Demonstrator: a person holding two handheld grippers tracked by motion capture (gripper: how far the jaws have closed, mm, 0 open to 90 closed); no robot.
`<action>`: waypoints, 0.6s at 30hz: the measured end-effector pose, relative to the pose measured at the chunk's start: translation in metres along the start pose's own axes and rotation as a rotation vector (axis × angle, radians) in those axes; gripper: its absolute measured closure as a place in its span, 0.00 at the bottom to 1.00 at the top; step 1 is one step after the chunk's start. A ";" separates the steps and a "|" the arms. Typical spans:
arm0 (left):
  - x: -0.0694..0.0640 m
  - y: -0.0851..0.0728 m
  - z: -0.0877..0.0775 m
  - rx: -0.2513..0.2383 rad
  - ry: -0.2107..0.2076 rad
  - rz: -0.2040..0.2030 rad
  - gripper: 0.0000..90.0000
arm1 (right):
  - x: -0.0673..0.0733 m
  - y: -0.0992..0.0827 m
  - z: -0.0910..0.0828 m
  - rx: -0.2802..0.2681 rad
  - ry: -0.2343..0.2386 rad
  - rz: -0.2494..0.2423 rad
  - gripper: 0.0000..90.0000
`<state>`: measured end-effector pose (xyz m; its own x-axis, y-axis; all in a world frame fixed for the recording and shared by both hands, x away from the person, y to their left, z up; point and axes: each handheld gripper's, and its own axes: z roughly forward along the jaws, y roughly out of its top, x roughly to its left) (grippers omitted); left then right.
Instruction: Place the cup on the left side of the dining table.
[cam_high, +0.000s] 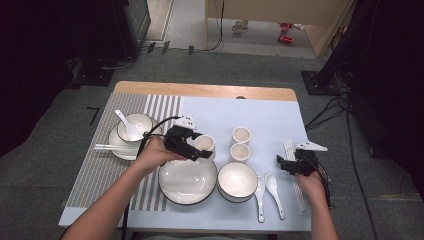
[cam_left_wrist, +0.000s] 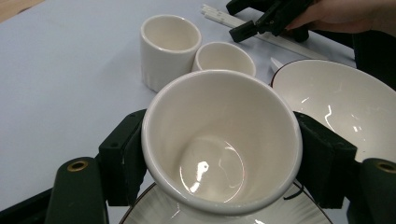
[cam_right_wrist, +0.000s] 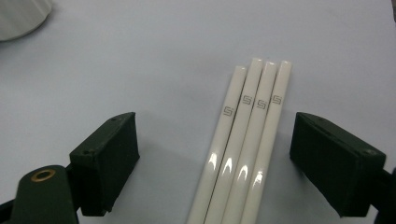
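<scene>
Each of the four white chopsticks (cam_right_wrist: 243, 149) carries a small square grey logo near its far end — a blocky S-like mark, too small to read as a name. They lie side by side, touching, between the pads of the right gripper (cam_right_wrist: 215, 163), whose jaws stand wide apart and clear of them on both sides.

The left gripper (cam_left_wrist: 219, 158) is clamped on a white cup (cam_left_wrist: 219, 140), one black pad pressed against each side of its wall. The cup is empty, with only a glossy glare on its bottom. Directly below the gripper lies a white plate (cam_left_wrist: 154, 210) with a dark rim, nothing on it.

Ahead of the left gripper stand two more white cups — a taller one (cam_left_wrist: 169, 46) and a lower one (cam_left_wrist: 224, 58) just beside it, both empty. To that gripper's right sits a white bowl (cam_left_wrist: 327, 98) with a dark rim, also empty.

In the high view, two white spoons (cam_high: 267, 192) lie between that bowl and the right gripper. Beyond the left hand (cam_high: 152, 155), a bowl (cam_high: 135, 127) on a plate holds a white spoon.
</scene>
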<state>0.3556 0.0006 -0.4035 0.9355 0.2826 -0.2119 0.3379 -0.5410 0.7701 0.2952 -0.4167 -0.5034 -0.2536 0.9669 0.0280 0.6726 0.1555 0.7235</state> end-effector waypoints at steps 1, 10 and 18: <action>0.000 0.000 0.000 0.000 0.000 0.000 0.31 | 0.000 0.000 0.000 0.000 0.000 0.000 0.17; -0.005 -0.002 -0.007 -0.007 -0.003 0.000 0.31 | 0.000 0.000 0.000 0.000 0.000 0.000 0.17; -0.008 -0.005 -0.013 -0.006 0.000 -0.003 0.31 | 0.000 0.000 0.000 0.000 0.000 0.000 0.17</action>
<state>0.3446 0.0116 -0.3978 0.9345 0.2843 -0.2142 0.3401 -0.5354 0.7731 0.2952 -0.4167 -0.5034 -0.2538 0.9668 0.0280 0.6724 0.1556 0.7237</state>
